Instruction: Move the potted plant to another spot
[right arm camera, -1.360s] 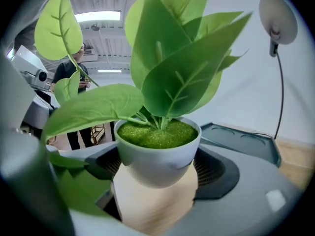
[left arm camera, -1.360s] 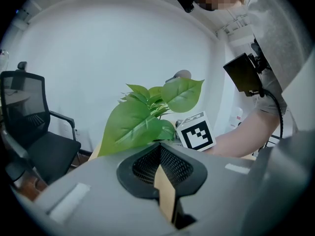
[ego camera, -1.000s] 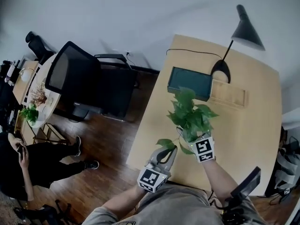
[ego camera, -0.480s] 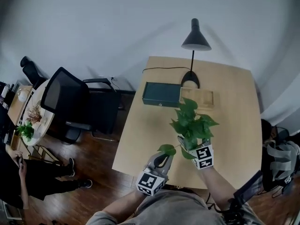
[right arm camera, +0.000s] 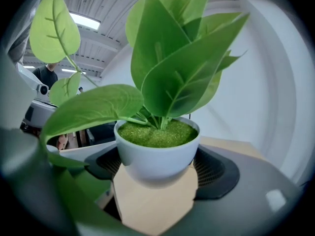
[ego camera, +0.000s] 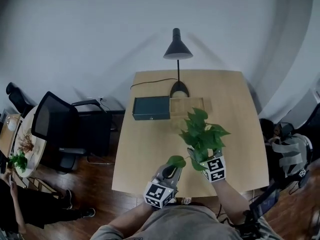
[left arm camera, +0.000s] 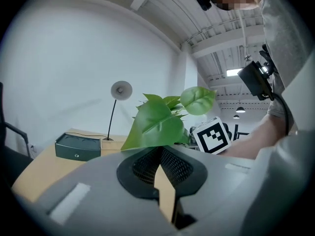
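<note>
1. Over the near edge of the table (ego camera: 150, 149), head view: two grippers. The right gripper (ego camera: 200, 156) holds one potted plant (ego camera: 202, 134), with the left gripper (ego camera: 171, 168) just beside it. Beyond both stand one lamp (ego camera: 177, 49), one dark box (ego camera: 151, 108) and one wooden tray (ego camera: 187, 105).
2. Left gripper view: jaws closed together, nothing between them.
3. Right gripper view: jaws wide apart, clamped on the single white pot (right arm camera: 157, 156).

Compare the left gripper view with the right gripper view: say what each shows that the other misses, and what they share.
Only the left gripper view: the lamp, the dark box, the marker cube of the right gripper, and the left gripper with its fingers together, nothing between them. Only the right gripper view: the white pot with its green moss, clamped between the right gripper's fingers. Both: the plant's green leaves and the wooden table.
</note>
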